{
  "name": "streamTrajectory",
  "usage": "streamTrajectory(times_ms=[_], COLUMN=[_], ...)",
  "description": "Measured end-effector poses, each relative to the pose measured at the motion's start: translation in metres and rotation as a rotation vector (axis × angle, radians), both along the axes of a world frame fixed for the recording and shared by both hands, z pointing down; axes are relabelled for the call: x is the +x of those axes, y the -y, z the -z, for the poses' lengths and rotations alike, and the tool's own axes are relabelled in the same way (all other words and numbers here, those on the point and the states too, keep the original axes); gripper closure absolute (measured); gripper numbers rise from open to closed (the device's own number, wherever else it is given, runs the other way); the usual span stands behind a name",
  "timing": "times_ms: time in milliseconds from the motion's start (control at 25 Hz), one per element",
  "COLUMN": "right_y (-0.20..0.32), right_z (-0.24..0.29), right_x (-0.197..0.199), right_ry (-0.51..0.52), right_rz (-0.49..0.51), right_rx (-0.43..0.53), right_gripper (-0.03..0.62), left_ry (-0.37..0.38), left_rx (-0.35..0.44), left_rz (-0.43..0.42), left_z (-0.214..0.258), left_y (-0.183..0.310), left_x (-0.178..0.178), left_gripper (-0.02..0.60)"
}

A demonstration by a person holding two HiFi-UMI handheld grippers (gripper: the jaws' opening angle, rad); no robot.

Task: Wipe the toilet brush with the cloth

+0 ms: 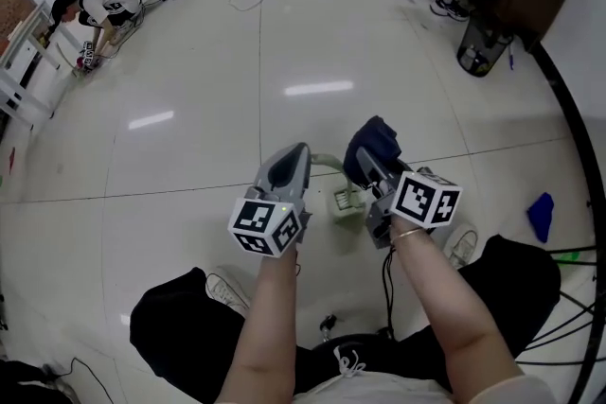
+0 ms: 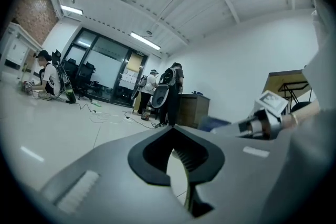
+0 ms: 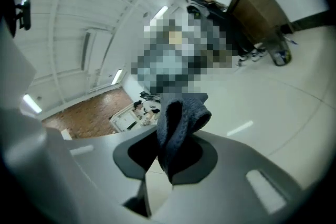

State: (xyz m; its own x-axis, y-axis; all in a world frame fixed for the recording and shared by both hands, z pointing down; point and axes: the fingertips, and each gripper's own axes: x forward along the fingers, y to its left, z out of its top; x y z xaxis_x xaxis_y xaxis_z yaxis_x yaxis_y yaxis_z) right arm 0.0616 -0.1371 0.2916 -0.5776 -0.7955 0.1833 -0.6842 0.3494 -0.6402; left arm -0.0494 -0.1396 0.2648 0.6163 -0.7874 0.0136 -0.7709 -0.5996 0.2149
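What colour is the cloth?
The cloth is dark blue, shown best in the right gripper view.

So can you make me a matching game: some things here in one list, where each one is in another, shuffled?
1 cloth
2 toilet brush
3 black bin

A on the floor, far off
B in the left gripper
C in the right gripper

Pairs: 1-C, 2-B, 3-A.
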Motion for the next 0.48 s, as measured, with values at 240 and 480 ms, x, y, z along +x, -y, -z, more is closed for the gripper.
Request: streamTrajectory(times_ms=[240, 480], right_y=[-0.018, -0.013], right_z=[0.061, 0.043], right_x=[-0.064, -0.078], right_ry=[-0.181, -0.18], right_rz=[0.301, 0.362], right_rx=[0.265, 0.239], right_gripper=[0.53, 0.53], left_ry=[-0.049, -0.098], left_rx=[-0.01, -0.01], left_rz=[0.033, 0.023], left_z=[-0.007, -0.008], left_y=[-0.005, -0.003], left_x=[-0.007, -0.005], left_gripper=[0.575, 0.575])
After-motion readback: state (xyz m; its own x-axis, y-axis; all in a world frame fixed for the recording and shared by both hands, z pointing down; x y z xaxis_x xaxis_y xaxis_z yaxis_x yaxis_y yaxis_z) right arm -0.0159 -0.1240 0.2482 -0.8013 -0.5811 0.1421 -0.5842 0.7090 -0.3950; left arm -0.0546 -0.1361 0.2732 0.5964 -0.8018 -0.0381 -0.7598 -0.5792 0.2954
